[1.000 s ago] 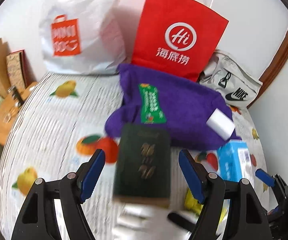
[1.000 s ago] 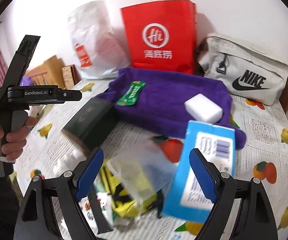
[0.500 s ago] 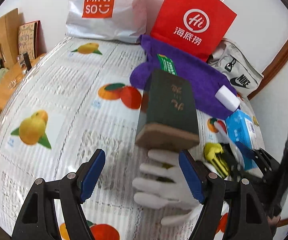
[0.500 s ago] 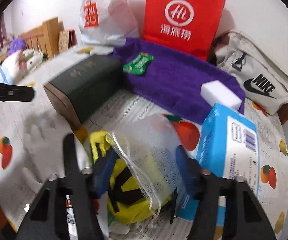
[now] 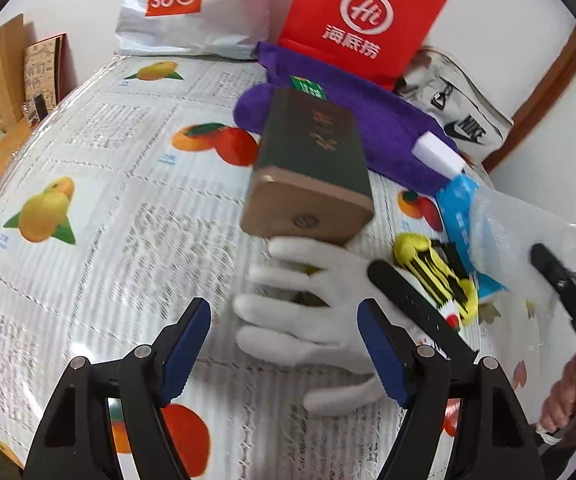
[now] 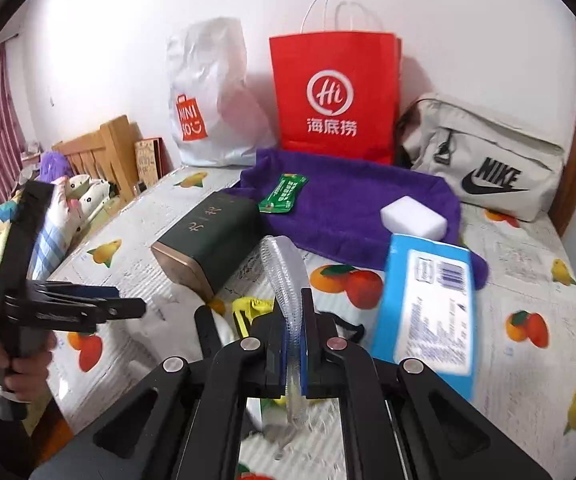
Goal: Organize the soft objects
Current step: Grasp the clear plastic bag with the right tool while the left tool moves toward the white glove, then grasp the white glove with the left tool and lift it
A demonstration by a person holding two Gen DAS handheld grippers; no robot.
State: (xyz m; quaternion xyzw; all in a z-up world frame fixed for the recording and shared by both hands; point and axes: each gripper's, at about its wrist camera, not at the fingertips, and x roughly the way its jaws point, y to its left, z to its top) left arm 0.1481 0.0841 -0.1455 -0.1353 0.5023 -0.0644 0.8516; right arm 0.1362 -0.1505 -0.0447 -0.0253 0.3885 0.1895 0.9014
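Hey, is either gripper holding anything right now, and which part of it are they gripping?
The right gripper is shut on the clear mesh bag, pinching its near edge. The left gripper is open over the white glove, holding nothing.

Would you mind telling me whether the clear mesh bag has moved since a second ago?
Yes. The mesh bag, earlier lying over the yellow item, is now lifted, pinched edge-on in the right gripper, whose jaws have just been closing.
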